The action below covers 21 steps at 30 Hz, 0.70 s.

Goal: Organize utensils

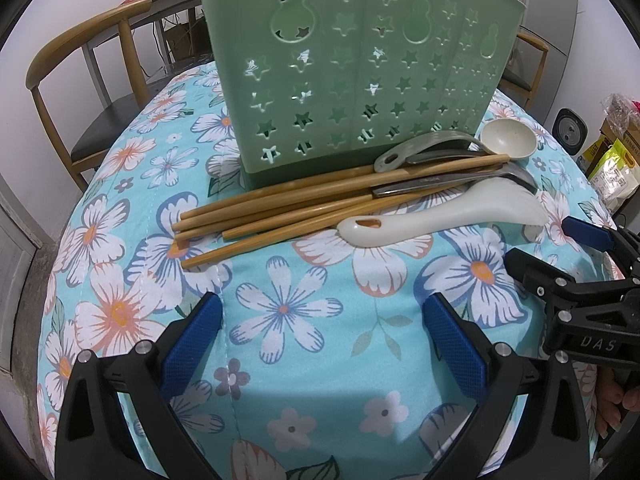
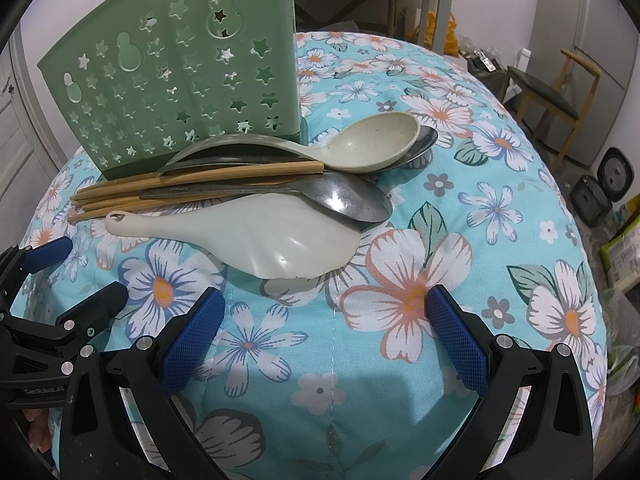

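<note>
Right wrist view: both tongs [image 2: 326, 334] [image 1: 326, 338] gape wide, empty, short of utensil pile [image 2: 240, 196] lying against green caddy [image 2: 180, 76] on worktop [image 2: 460, 208]; overlapped chopsticks [image 2: 120, 196] may scatter when one's pulled.

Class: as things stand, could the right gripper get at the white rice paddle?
Probably yes. The right gripper is open, with only bare tablecloth between it and the white rice paddle, the nearest utensil; nothing lies on top of it.
</note>
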### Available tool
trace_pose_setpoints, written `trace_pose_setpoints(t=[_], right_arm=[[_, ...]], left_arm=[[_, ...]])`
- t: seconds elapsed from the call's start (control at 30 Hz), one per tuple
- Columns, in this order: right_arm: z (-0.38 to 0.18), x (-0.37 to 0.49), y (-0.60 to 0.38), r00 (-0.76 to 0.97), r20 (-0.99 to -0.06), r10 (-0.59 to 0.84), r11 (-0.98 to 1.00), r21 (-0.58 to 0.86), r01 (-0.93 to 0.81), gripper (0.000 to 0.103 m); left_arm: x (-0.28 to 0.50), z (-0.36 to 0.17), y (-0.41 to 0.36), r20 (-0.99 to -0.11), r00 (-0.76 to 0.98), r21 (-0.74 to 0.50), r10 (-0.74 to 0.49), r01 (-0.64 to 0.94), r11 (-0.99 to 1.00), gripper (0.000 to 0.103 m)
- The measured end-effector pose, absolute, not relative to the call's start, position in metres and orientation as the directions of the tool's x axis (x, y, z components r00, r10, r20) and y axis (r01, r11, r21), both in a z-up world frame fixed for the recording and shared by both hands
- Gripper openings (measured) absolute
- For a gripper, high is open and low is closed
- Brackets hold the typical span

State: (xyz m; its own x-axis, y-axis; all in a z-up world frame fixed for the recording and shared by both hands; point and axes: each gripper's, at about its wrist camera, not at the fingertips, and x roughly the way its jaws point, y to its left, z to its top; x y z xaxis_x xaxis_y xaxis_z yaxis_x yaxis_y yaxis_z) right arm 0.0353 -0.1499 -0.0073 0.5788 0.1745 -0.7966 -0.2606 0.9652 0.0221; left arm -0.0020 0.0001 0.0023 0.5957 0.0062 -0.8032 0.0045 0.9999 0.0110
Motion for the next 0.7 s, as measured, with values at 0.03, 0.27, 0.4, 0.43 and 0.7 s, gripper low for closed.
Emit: trace_pose_setpoints(t=[0.03, 0.27, 0.4, 0.43, 0.7], right_arm=[[-0.0071, 0.0352, -0.1502, 0.579, -0.796, 0.175, 0.965, 0.023, -0.260, 0.097], [-0.0070, 0.0353, -0.1512, 0.580, -0.796, 0.174, 0.965, 0.021, -0.260, 0.097], [-0.0076, 0.0350, -0.1515, 0.580, -0.796, 0.173, 0.965, 0.020, -0.260, 0.097], [-0.0075, 0.0350, -0.1516, 0.580, -0.796, 0.174, 0.965, 0.022, -0.260, 0.097], [-0.0077, 0.0352, -0.1534, 0.579, -0.796, 0.176, 0.965, 0.024, -0.261, 0.097]], left_arm=[[-0.0019, 0.0020, 0.0000, -0.803, 0.596, 0.011, 0.006, 0.005, 1.000, 0.099], [-0.0020, 0.0020, -0.0002, -0.803, 0.595, 0.014, 0.008, 0.005, 1.000, 0.099], [-0.0013, 0.0023, -0.0008, -0.803, 0.595, 0.010, 0.006, 0.005, 1.000, 0.099], [-0.0015, 0.0023, -0.0014, -0.804, 0.595, 0.013, 0.007, 0.005, 1.000, 0.099], [-0.0014, 0.0025, 0.0003, -0.804, 0.595, 0.014, 0.008, 0.005, 1.000, 0.099]])
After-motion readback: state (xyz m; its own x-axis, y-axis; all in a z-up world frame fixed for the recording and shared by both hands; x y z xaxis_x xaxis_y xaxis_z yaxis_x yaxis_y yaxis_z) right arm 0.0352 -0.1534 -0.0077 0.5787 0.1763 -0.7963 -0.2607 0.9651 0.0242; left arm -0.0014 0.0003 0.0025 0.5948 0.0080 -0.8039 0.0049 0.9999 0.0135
